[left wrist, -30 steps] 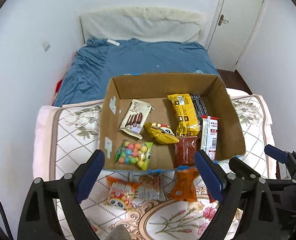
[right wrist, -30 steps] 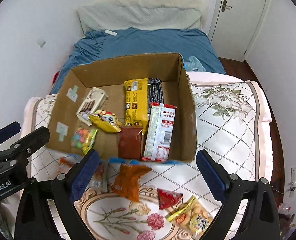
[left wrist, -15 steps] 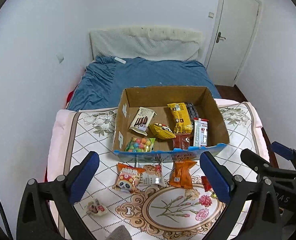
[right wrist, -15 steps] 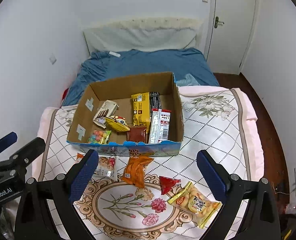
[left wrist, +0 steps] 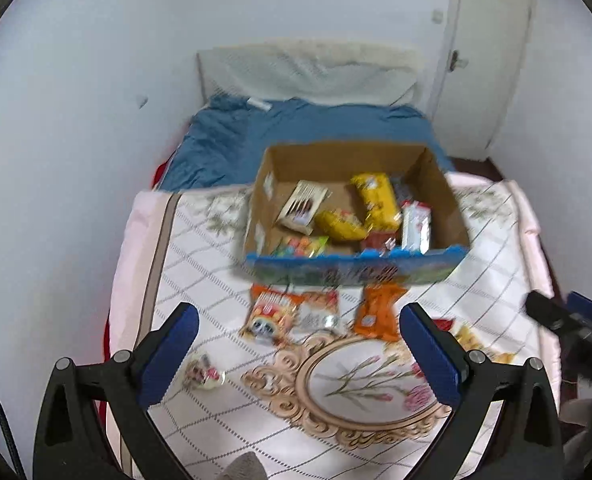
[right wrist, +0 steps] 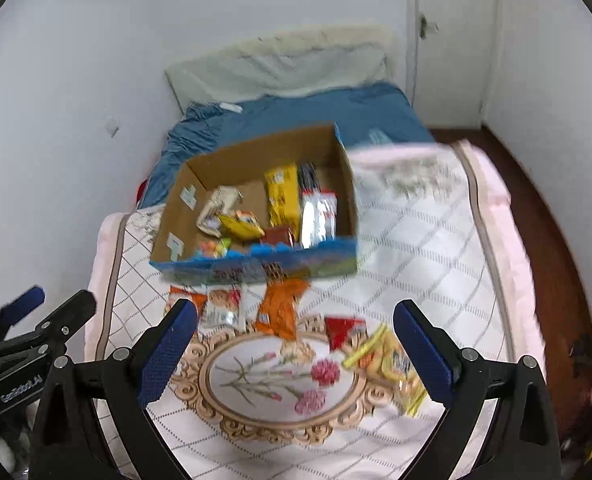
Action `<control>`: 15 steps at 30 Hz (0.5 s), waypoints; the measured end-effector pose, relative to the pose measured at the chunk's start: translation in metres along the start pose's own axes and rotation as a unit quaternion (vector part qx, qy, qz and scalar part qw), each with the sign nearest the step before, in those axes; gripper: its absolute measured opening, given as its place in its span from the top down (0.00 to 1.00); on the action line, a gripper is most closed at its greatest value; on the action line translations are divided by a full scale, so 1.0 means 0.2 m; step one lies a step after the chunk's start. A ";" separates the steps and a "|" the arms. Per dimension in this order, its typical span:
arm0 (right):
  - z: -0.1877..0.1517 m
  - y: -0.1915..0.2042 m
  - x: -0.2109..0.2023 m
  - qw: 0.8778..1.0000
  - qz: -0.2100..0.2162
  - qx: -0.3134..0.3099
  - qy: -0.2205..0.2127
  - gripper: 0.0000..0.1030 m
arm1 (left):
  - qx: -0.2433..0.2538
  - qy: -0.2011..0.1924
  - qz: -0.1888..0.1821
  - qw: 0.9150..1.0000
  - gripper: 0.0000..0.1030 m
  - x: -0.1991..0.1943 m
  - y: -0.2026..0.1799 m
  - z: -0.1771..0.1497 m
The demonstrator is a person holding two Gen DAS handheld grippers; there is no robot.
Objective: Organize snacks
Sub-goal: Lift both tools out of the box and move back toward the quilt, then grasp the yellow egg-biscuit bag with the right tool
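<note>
An open cardboard box (left wrist: 272,196) (right wrist: 184,216) with a blue front holds several snack packs on the quilted bed cover. In front of it lie a panda pack (left wrist: 270,314), a clear pack (left wrist: 320,312), an orange pack (left wrist: 378,308) (right wrist: 280,308), a red pack (right wrist: 342,330) and a yellow pack (right wrist: 392,364). A small round pack (left wrist: 202,372) lies nearer, at the left. My left gripper (left wrist: 296,356) and right gripper (right wrist: 294,354) are both open and empty, held well back above the cover.
The floral quilted cover (left wrist: 216,256) lies over the foot of a blue bed (left wrist: 304,128) with a pillow at the wall. A white door (left wrist: 492,60) stands at the right. Dark wood floor (right wrist: 548,216) runs along the bed's right side.
Both grippers have pulled back and up from the box, so more of the cover and the loose packs show. Both stay open and empty.
</note>
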State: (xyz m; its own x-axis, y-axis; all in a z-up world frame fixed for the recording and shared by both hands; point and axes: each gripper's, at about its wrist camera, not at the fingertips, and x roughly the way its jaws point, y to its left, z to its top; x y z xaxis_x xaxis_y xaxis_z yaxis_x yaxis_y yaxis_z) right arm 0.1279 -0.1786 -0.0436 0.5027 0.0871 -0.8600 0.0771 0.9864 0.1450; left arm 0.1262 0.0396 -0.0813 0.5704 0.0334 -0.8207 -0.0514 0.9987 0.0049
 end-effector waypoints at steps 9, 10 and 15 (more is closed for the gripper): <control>-0.21 -0.50 0.49 0.986 -0.051 0.068 0.145 0.02 | -0.014 0.109 0.004 0.994 0.00 0.42 -0.03 -0.26; -0.22 -0.52 0.54 0.984 -0.054 0.055 0.159 0.02 | -0.013 0.118 0.002 0.993 0.00 0.45 -0.04 -0.28; -0.25 -0.49 0.83 0.961 -0.088 -0.092 0.245 0.02 | 0.001 0.151 -0.007 0.988 0.00 0.59 -0.13 -0.36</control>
State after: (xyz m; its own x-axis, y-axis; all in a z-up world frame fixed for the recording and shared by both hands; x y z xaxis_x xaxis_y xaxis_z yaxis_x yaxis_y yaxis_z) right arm 0.1603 -0.2539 -0.2251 0.0264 -0.0719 -0.9971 -0.0530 0.9959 -0.0733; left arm 0.1356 0.0138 -0.2186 0.2998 0.0058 -0.9540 -0.0426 0.9991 -0.0073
